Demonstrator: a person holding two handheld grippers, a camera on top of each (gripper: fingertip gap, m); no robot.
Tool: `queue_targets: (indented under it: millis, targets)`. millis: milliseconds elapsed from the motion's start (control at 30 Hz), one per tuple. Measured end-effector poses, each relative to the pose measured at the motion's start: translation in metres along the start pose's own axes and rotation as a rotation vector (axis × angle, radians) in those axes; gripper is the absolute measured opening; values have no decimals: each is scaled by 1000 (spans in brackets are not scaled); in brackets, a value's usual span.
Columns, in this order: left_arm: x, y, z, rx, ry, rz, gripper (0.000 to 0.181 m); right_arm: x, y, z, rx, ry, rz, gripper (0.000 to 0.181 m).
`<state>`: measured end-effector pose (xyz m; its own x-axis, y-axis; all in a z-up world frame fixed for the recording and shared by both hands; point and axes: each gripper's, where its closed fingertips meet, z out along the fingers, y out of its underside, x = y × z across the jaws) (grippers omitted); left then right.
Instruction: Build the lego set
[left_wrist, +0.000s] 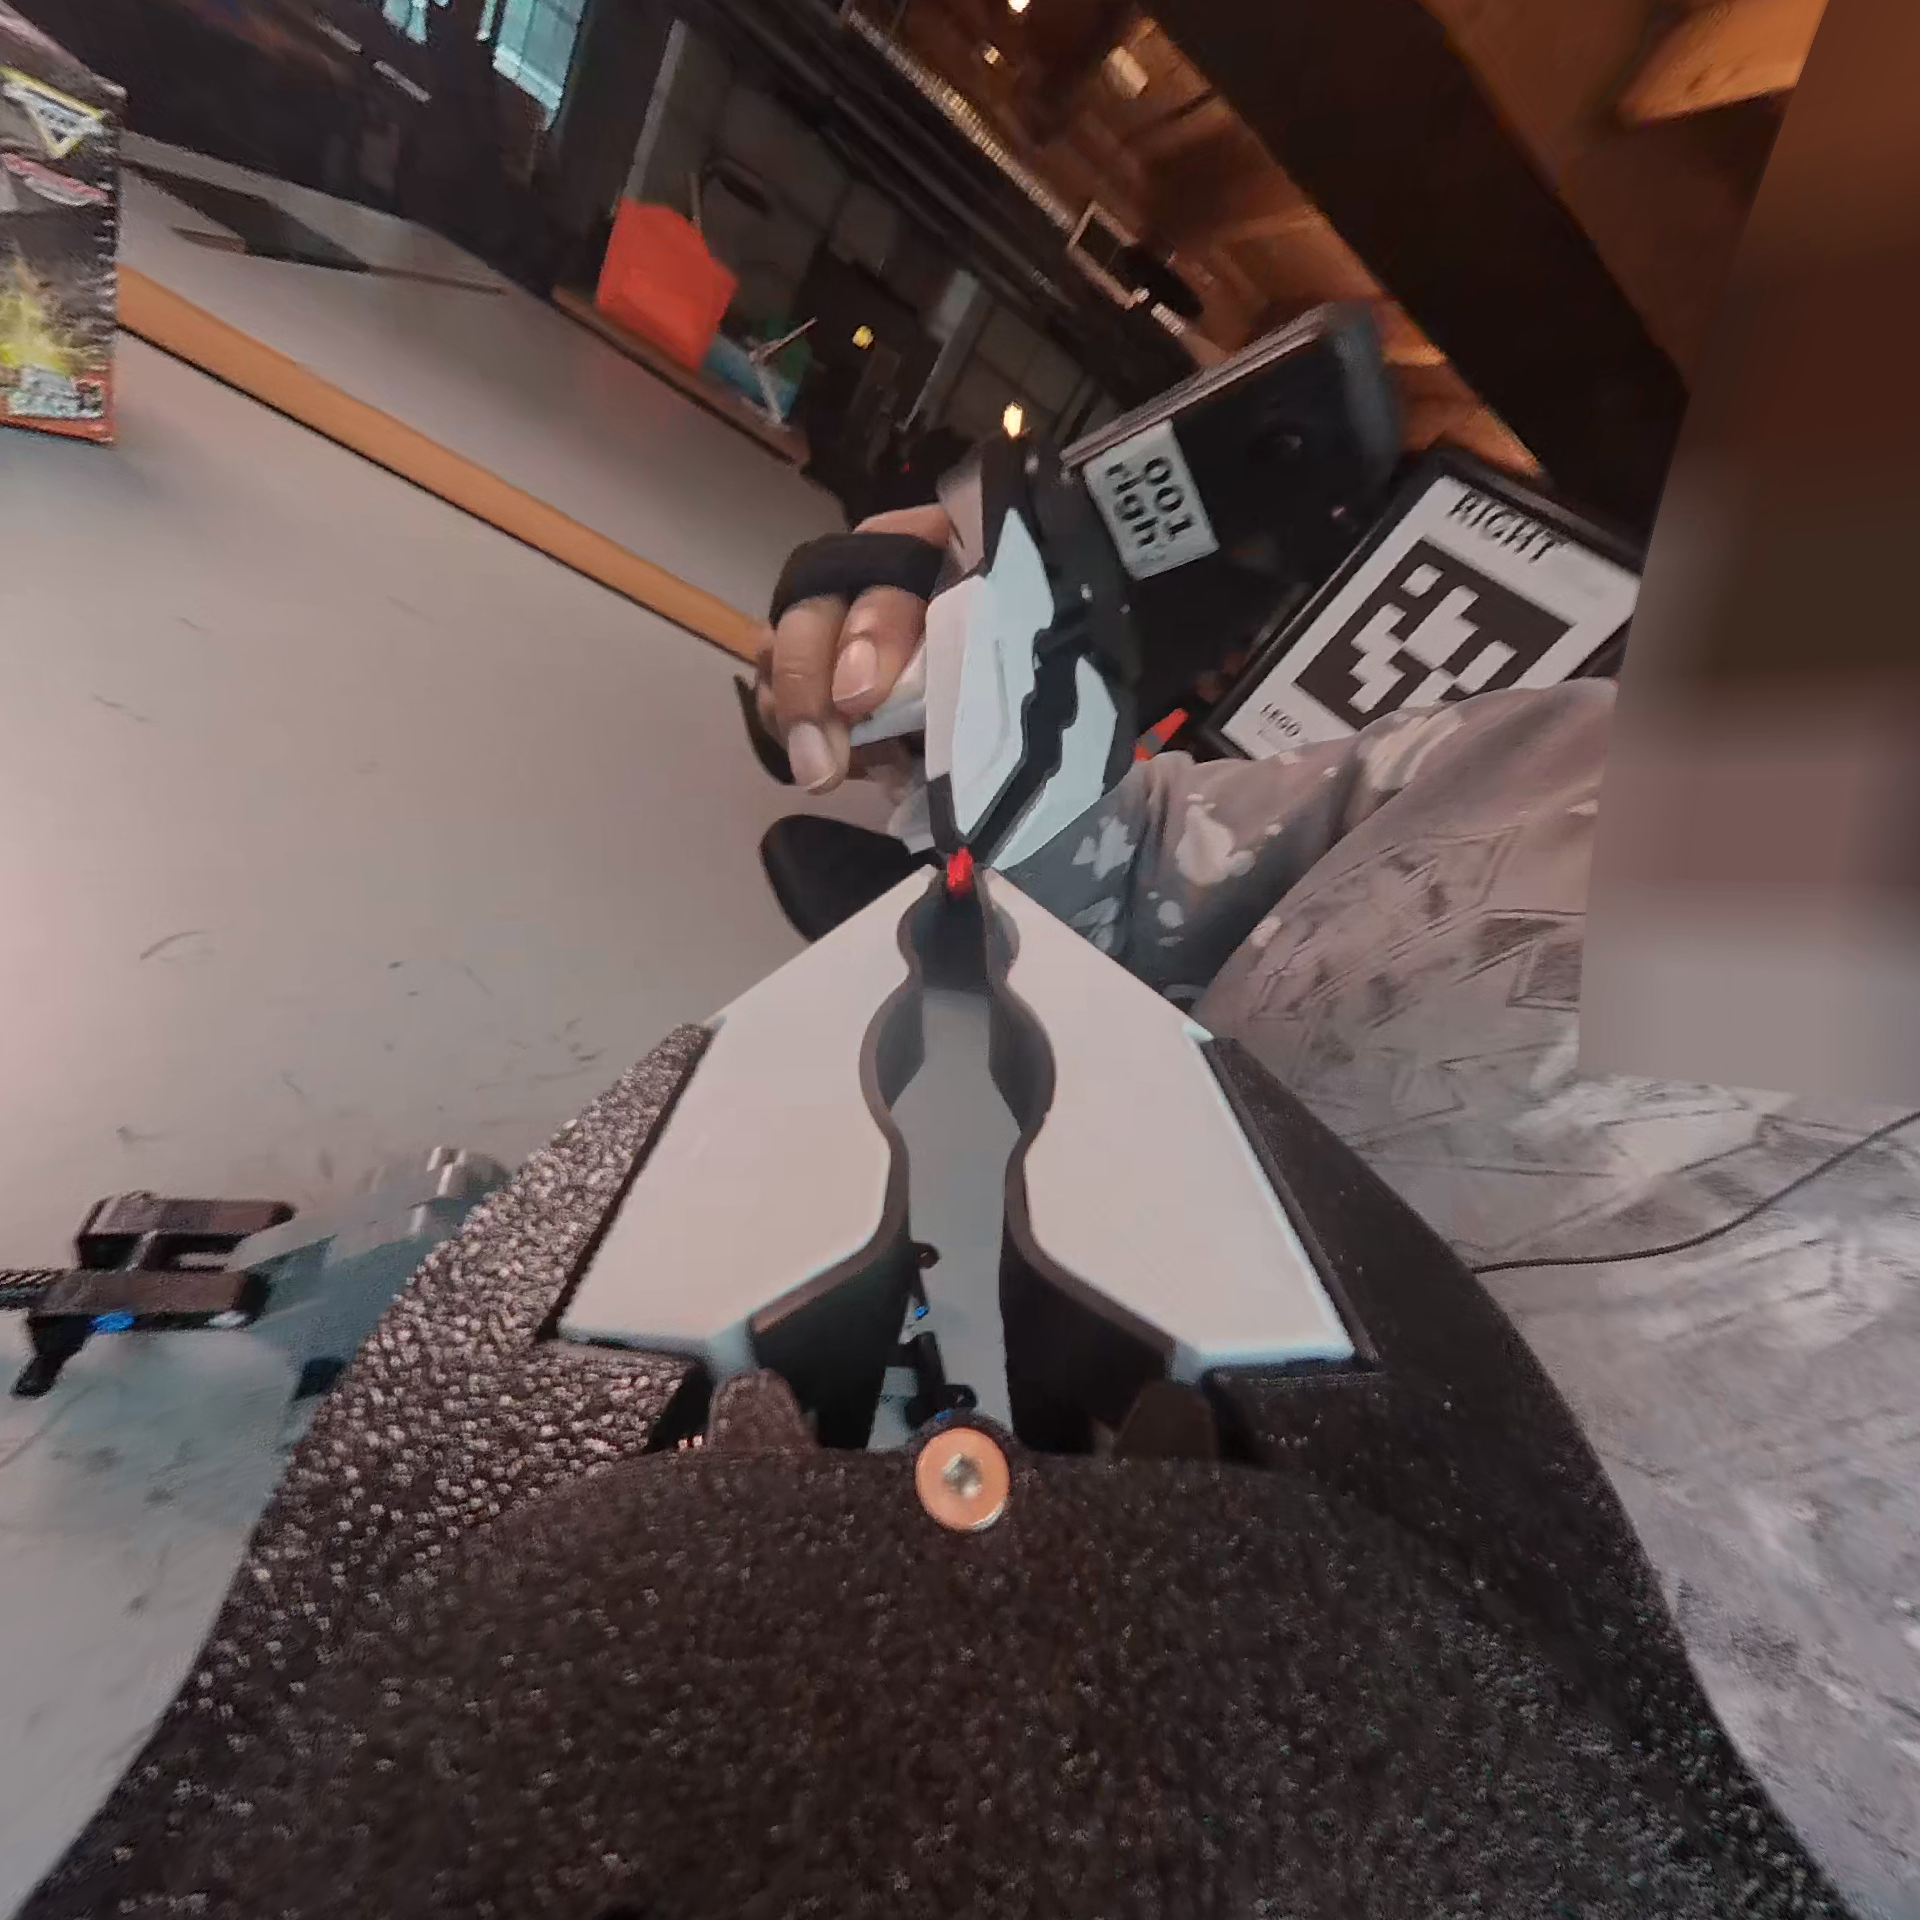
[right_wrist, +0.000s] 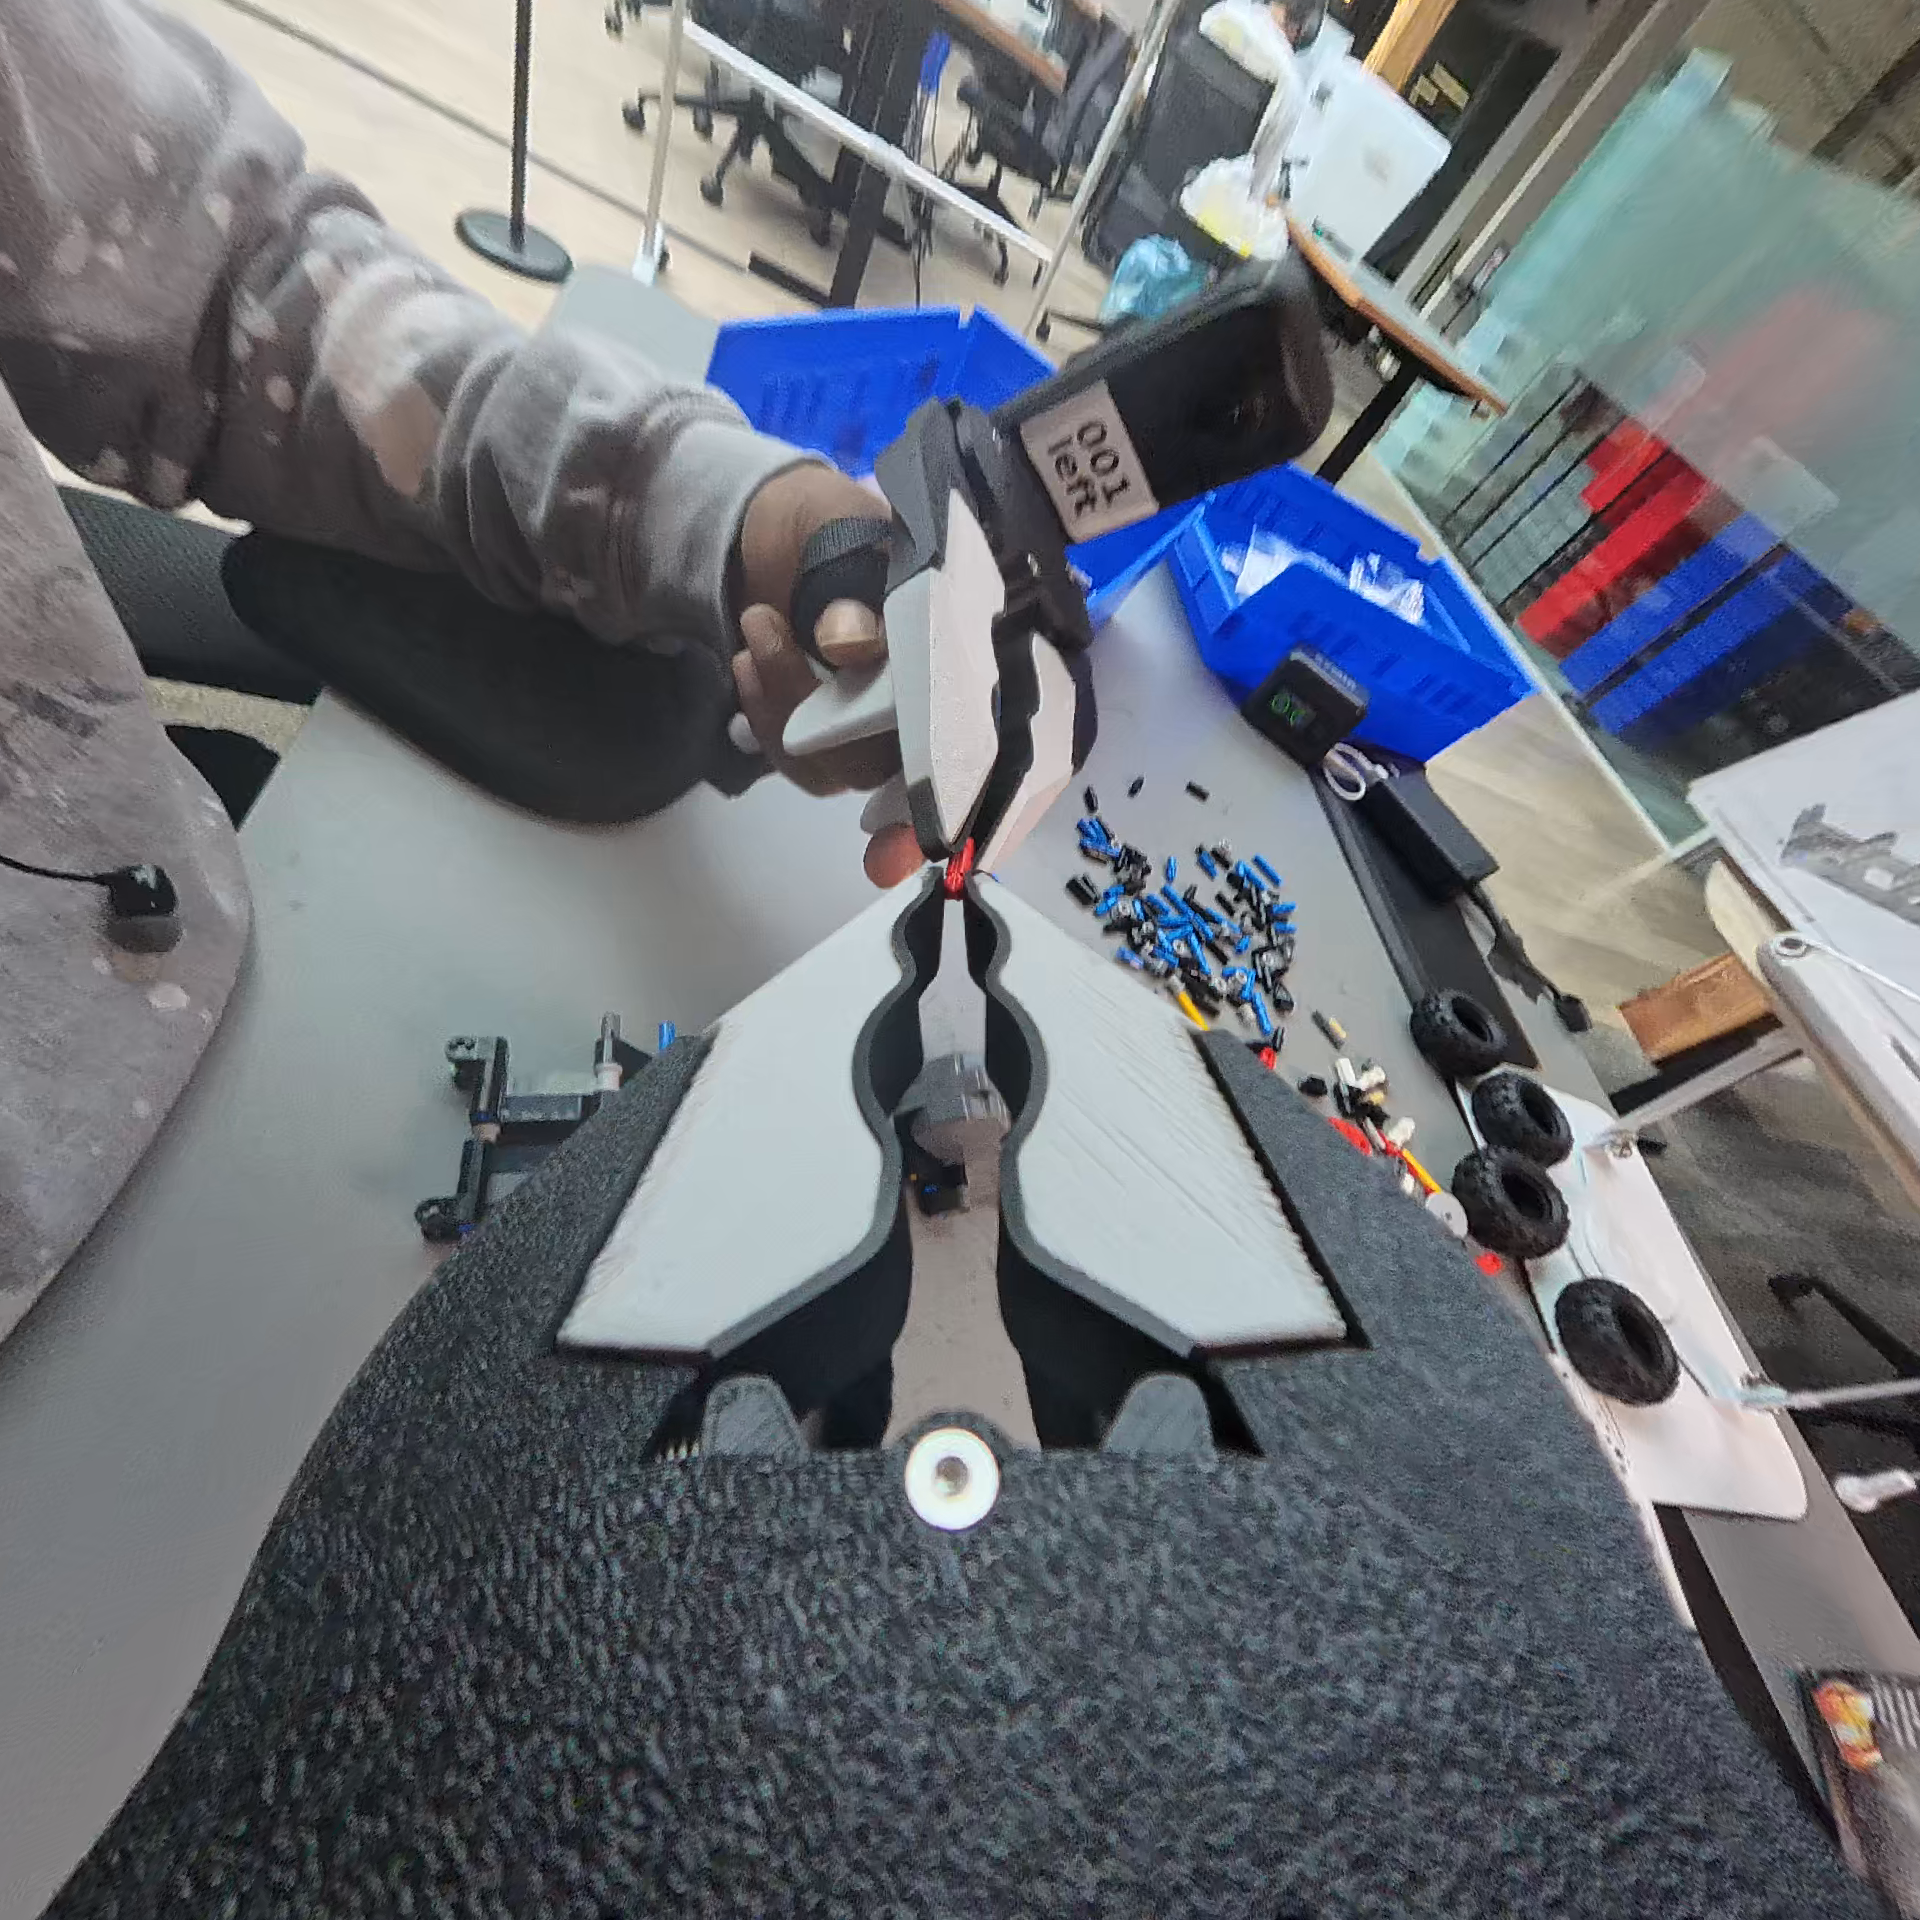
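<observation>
Tip to tip above the table, left gripper (left_wrist: 957, 902) and right gripper (right_wrist: 957, 902) both pinch one small red piece (right_wrist: 960, 865) with nearly closed jaws, apparently mid-handover or mating, so next one must loosen

Red lego piece (right_wrist: 958, 871); grey-and-black left gripper (left_wrist: 957, 883), right gripper (right_wrist: 954, 902); blue and black pins (right_wrist: 1195, 925); black tyres (right_wrist: 1512, 1200); blue bins (right_wrist: 1340, 613); grey table (right_wrist: 343, 966); mottled grey sleeve (right_wrist: 364, 395).

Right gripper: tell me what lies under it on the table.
Beneath the right gripper, the dark partly built frame and a grey block lie on the table; the gripper's body hides the rest.
</observation>
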<state>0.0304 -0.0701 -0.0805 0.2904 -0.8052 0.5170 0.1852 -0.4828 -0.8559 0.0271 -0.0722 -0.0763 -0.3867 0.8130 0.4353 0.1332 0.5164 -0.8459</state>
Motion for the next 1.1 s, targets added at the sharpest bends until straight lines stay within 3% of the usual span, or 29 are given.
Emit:
queue_targets:
  millis: [167,533,667,833,1100]
  targets:
    - [23,-5,4,64,172,-74,4,-8,-19,-6,92,72,-117,9]
    - [34,-6,9,77,269,-193,5,-13,-24,-13,29,105,-286,4]
    - [23,-10,5,101,191,-133,15,-9,-16,-13,42,33,-25,3]
    - [15,-1,1,-9,-47,198,24,-9,-8,-20,149,-68,377,4]
    - [20,0,14,-81,-251,580,13,-13,-14,-21,266,-168,607,4]
